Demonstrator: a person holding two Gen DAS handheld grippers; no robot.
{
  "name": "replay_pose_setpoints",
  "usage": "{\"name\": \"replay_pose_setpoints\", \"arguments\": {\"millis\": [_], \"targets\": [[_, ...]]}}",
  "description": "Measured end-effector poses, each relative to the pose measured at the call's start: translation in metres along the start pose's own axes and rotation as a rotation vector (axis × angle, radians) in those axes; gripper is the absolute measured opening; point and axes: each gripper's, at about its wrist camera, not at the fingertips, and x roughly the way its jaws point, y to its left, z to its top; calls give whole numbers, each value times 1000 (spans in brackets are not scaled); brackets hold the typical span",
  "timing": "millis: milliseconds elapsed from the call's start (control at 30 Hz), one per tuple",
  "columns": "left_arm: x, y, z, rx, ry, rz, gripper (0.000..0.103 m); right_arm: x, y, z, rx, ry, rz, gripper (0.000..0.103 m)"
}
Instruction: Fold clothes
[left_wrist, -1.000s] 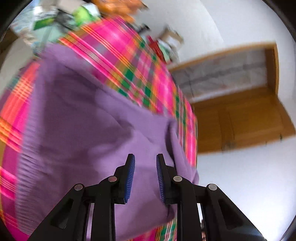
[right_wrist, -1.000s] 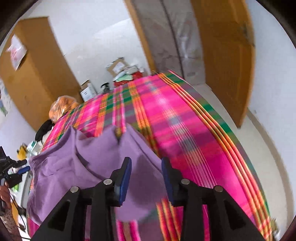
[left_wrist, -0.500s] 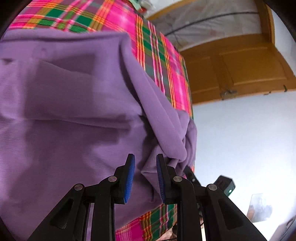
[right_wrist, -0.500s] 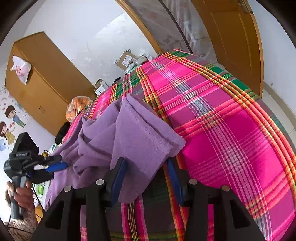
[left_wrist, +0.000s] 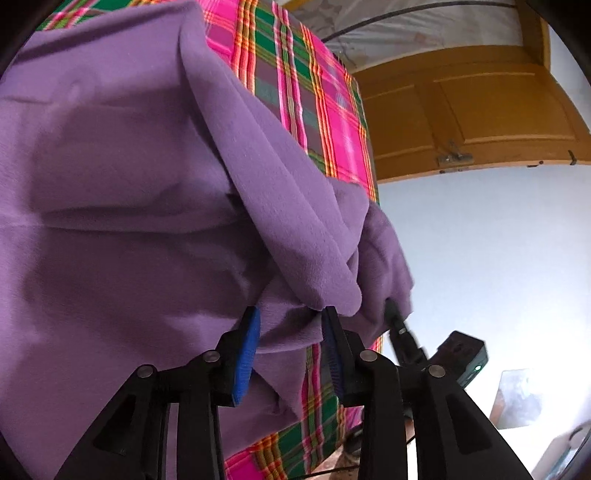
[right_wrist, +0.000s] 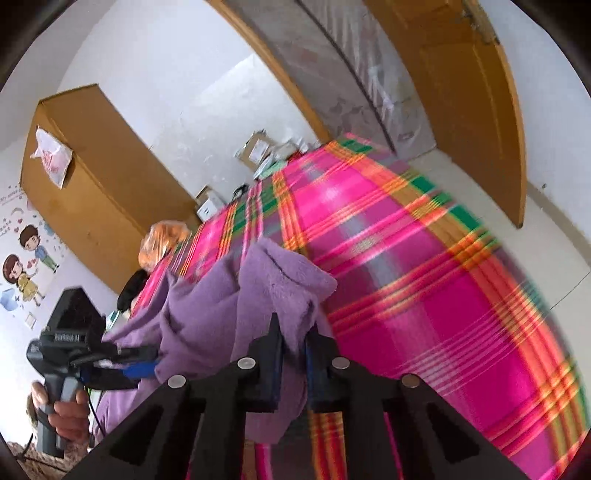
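Observation:
A purple fleece garment lies bunched on a bed with a pink and green plaid cover. My left gripper is open at the garment's near edge, with a fold of cloth lying between its blue pads. My right gripper is shut on a raised corner of the purple garment, which stands up above the plaid cover. In the right wrist view, the left gripper sits at the cloth's left edge, held by a hand. The left wrist view shows the right gripper half buried in cloth.
A wooden door stands open beyond the bed. A wooden wardrobe is against the far wall. Cardboard boxes and an orange bag sit at the bed's far end. A plastic-wrapped mattress leans in the doorway.
The right gripper's fingers have closed on the garment's corner and the corner now stands higher. The left gripper has moved in, so a fold of cloth lies between its fingers.

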Motion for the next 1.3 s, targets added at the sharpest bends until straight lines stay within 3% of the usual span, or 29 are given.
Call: {"name": "replay_pose_setpoints", "arguments": {"millis": [333,733,1300], "targets": [[16,-7,3,12,29,-1,35,-21,-28,44,3,-96,-96,9],[23,-8,-14,41,91,-22,35,-35,-59,67,44,-155,-220,9],[5,19,-18,35,107,-26,35,-27,-102,73,98,-130,-361,5]]}}
